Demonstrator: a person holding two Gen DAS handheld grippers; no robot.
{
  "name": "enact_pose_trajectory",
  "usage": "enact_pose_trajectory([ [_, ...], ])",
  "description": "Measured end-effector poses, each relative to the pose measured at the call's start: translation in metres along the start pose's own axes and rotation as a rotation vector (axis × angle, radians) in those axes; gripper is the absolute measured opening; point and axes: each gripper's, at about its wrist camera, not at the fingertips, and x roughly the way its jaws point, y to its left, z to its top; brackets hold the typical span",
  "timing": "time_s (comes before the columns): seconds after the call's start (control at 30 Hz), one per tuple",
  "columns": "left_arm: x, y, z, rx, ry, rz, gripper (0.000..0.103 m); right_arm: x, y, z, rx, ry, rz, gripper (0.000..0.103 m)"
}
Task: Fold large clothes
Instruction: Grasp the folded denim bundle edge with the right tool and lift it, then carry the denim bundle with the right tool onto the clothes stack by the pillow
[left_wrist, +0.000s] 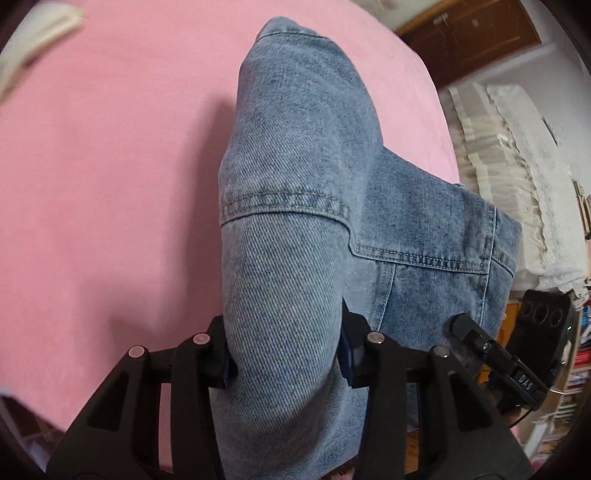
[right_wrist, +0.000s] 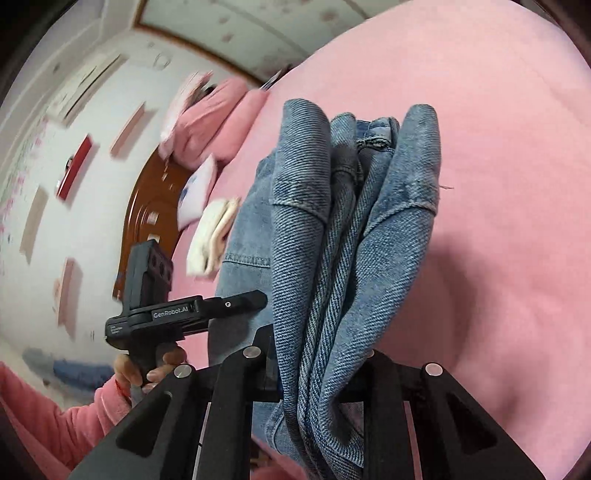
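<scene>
A pair of light blue jeans (left_wrist: 295, 166) hangs folded over a pink bed cover (left_wrist: 110, 166). My left gripper (left_wrist: 286, 363) is shut on a thick roll of the denim, pads pressing from both sides. In the right wrist view, several bunched layers of the jeans (right_wrist: 351, 221) stand up between the fingers of my right gripper (right_wrist: 321, 373), which is shut on them. Both grippers hold the jeans raised off the pink bed cover (right_wrist: 509, 166). The right gripper's black body (left_wrist: 491, 350) shows at the jeans' right edge. A hand (right_wrist: 151, 369) in a pink sleeve holds the left gripper's handle.
A folded white cloth (right_wrist: 214, 236) lies on the bed near pink pillows (right_wrist: 218, 118) and a wooden headboard (right_wrist: 147, 210). White lace bedding (left_wrist: 517, 166) is stacked past the bed's right edge, and a bookshelf (left_wrist: 576, 365) stands beyond it.
</scene>
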Motion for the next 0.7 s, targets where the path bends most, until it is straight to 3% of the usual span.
enact_pose_trajectory([
  [0.2,-0.076,0.074,-0.024,-0.122,-0.011,0.038,0.038,0.033,0.069,-0.02,-0.131,0.116,0.047,0.017],
  [0.37,-0.135,0.142,-0.02,-0.182,-0.03,0.146,0.038,0.092,0.122,-0.023,-0.231,0.223,0.073,0.016],
  [0.5,-0.169,0.208,0.0,-0.228,-0.057,0.219,0.038,0.152,0.154,-0.022,-0.262,0.283,0.112,0.016],
  [0.6,-0.204,0.273,0.032,-0.263,-0.08,0.243,0.037,0.201,0.177,-0.019,-0.275,0.301,0.137,0.016],
  [0.7,-0.24,0.314,0.074,-0.231,-0.116,0.28,0.037,0.251,0.209,-0.017,-0.304,0.275,0.176,0.016],
])
